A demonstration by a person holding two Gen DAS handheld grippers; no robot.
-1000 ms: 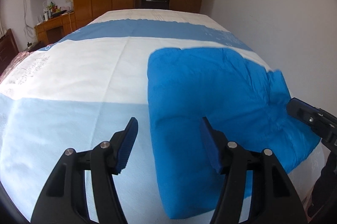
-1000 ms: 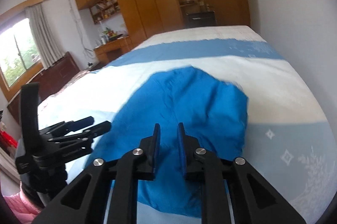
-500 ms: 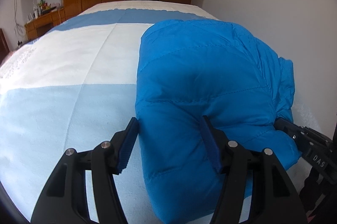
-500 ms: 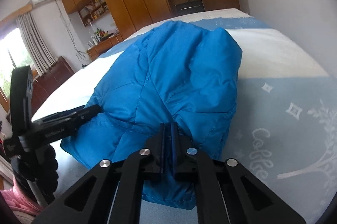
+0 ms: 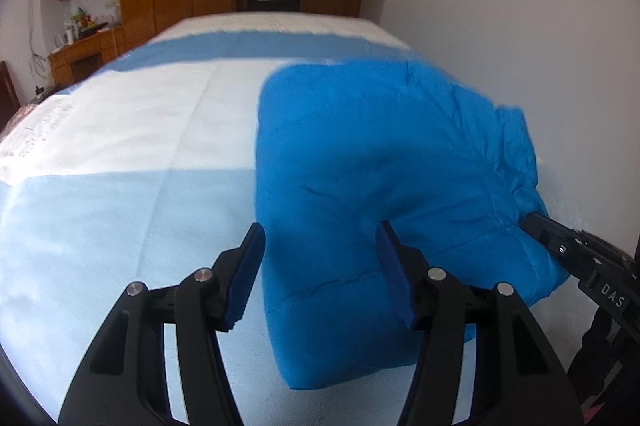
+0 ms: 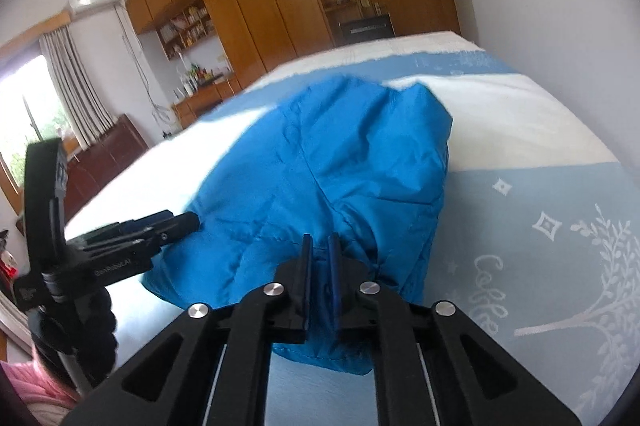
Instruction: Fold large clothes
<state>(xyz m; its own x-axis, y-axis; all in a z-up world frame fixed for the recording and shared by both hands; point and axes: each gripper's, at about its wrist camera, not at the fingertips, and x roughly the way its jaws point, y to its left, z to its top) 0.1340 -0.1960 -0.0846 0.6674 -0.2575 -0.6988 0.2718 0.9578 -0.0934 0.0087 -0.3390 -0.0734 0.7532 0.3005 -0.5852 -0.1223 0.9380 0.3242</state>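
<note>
Both grippers meet the blue jacket (image 5: 380, 185) (folded, puffy). Left gripper (image 5: 318, 276) straddles its edge, jaws closing; right gripper (image 6: 319, 266) pinches its fabric.

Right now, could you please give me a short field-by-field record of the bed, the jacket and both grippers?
surface: bed with a blue and white striped cover
garment: blue puffy jacket, folded into a bundle, lying on the bed
left gripper: jaws spread astride the jacket's near corner, which bulges between them; jaws just closed slightly
right gripper: shut on a pinch of the jacket's near edge
</note>
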